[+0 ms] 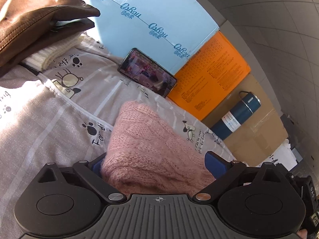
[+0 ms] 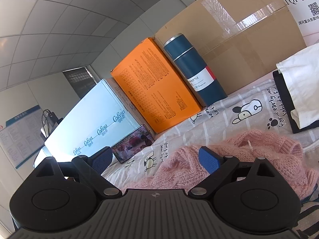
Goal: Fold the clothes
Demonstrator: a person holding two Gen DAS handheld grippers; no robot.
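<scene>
A fuzzy pink knit sweater [image 1: 151, 139] lies bunched on a grey sheet printed with cartoon dogs [image 1: 39, 119]. My left gripper [image 1: 156, 164] is open at full width, and a thick fold of the sweater bulges up between its blue pads [image 1: 215, 165]. In the right wrist view the sweater [image 2: 259, 149] spreads loosely to the right, its collar and tag showing. My right gripper [image 2: 156, 159] is open over the sheet [image 2: 219, 115]. Its right pad [image 2: 209, 159] is over the sweater's edge, and nothing is held.
Folded brown clothing [image 1: 30, 20] sits on a white knit [image 1: 53, 53] at far left. Along the back stand a light-blue box [image 2: 89, 115], an orange box [image 2: 157, 83], a blue bottle [image 2: 195, 69] and a cardboard box [image 2: 239, 29]. A phone [image 2: 133, 146] leans there. White cloth [image 2: 299, 83] lies right.
</scene>
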